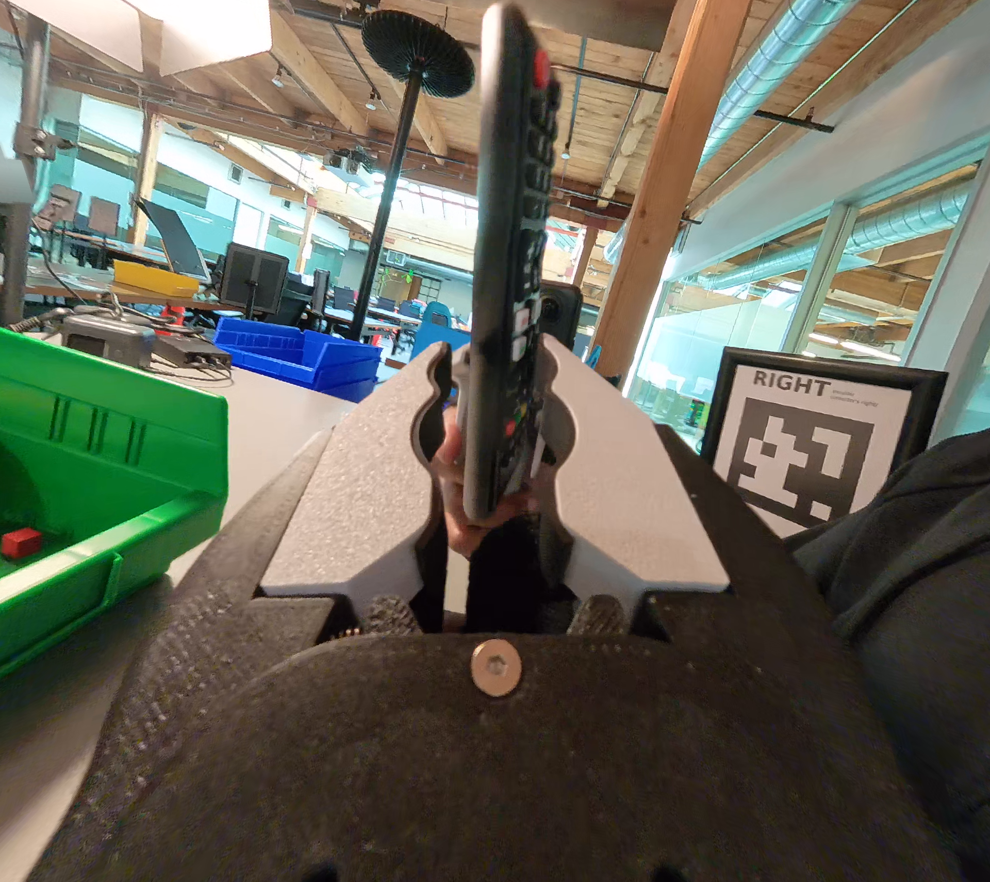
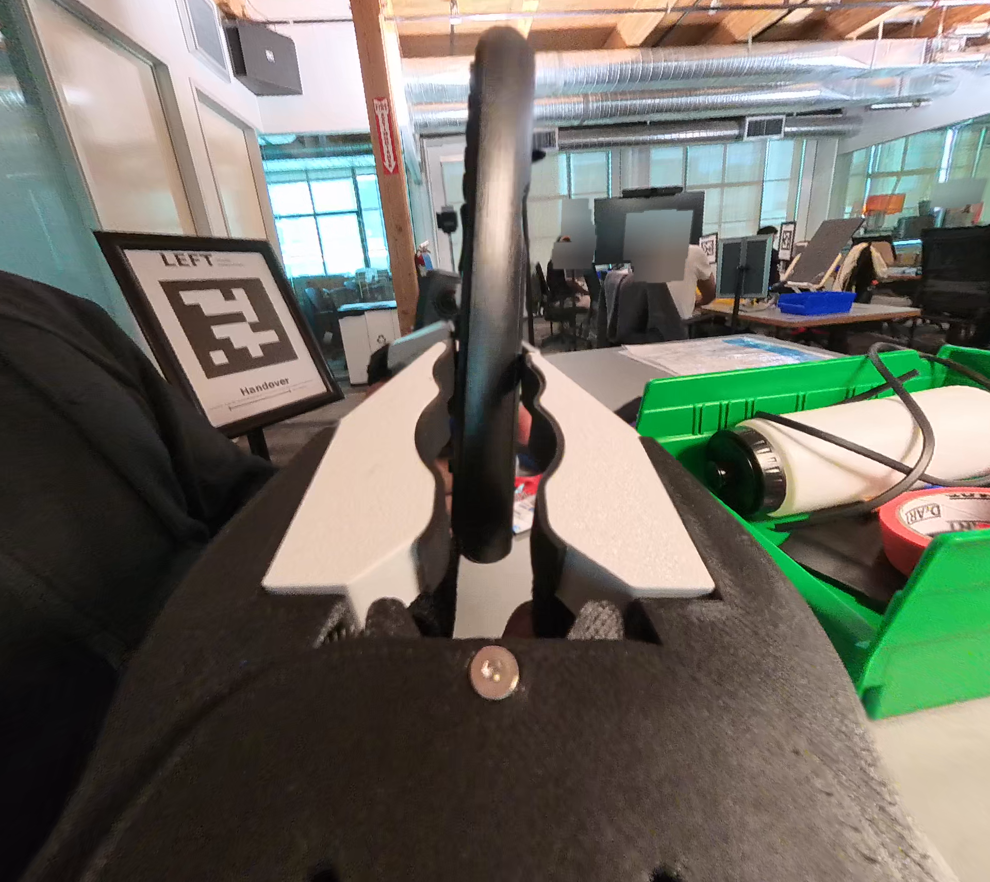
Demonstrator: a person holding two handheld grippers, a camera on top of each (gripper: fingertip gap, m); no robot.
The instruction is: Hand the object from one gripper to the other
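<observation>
**Remote control clamped between both grippers**

The left gripper (image 1: 495,363) has its two grey fingers pressed against the sides of a remote control (image 1: 511,234), which stands upright on edge between them, buttons facing right. The right gripper (image 2: 485,363) meets the same remote (image 2: 490,277) from the opposite side; its jaws are likewise drawn in onto it, touching its dark back near the fingertips.

The remote is long, slim and black with a grey edge, with rows of dark buttons, one red button near the top, and a few white, red and green ones lower down.

Below lies a pale grey table (image 1: 278,406). On it stand two framed marker signs, one per view (image 1: 803,449) (image 2: 225,326). A green bin (image 1: 107,459) is beside the left gripper, and a green bin (image 2: 777,406) in the right view holds one white bottle (image 2: 868,449), a black cable (image 2: 910,406) and a red tape roll (image 2: 932,518).

Around is an open workshop office: wooden beams, silver ducts, glass walls, desks, blue bins (image 1: 300,352), and a black pole lamp (image 1: 396,175).
</observation>
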